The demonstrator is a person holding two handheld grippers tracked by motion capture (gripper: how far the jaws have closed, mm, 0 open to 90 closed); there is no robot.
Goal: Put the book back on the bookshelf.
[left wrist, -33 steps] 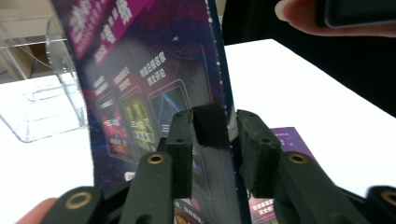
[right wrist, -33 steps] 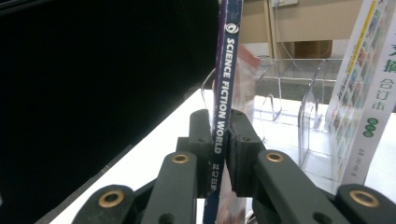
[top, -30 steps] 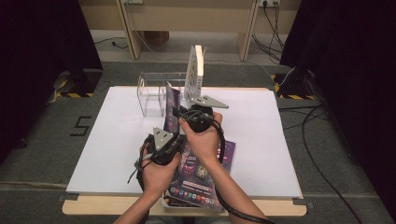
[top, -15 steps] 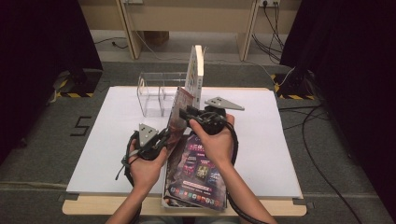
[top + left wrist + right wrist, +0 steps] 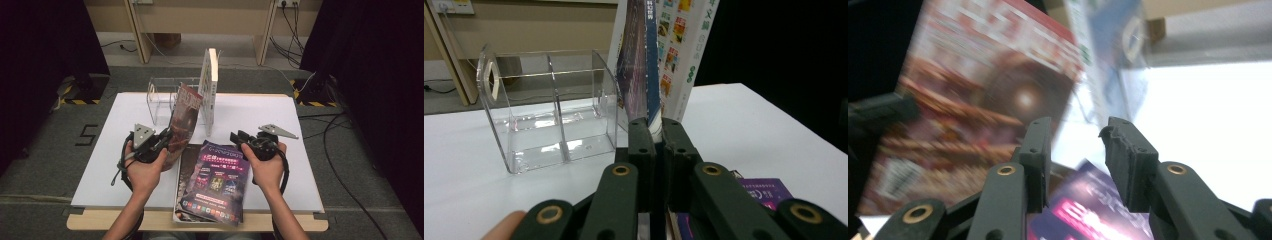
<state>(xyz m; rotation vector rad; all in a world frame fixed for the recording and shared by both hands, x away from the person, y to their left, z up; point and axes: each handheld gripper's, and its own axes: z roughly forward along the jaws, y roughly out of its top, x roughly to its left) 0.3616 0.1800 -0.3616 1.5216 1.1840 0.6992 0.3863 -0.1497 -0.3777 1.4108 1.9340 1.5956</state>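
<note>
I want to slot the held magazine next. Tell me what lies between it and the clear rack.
Nothing: in the left gripper view, only bare white table lies between the red magazine and the clear rack.

It looked like a lab recording bay. A white table [image 5: 120, 150] stood on grey carpet between black curtains [image 5: 380, 75], with hazard-taped stands [image 5: 75, 97] and loose cables [image 5: 340, 170] on the floor.
</note>
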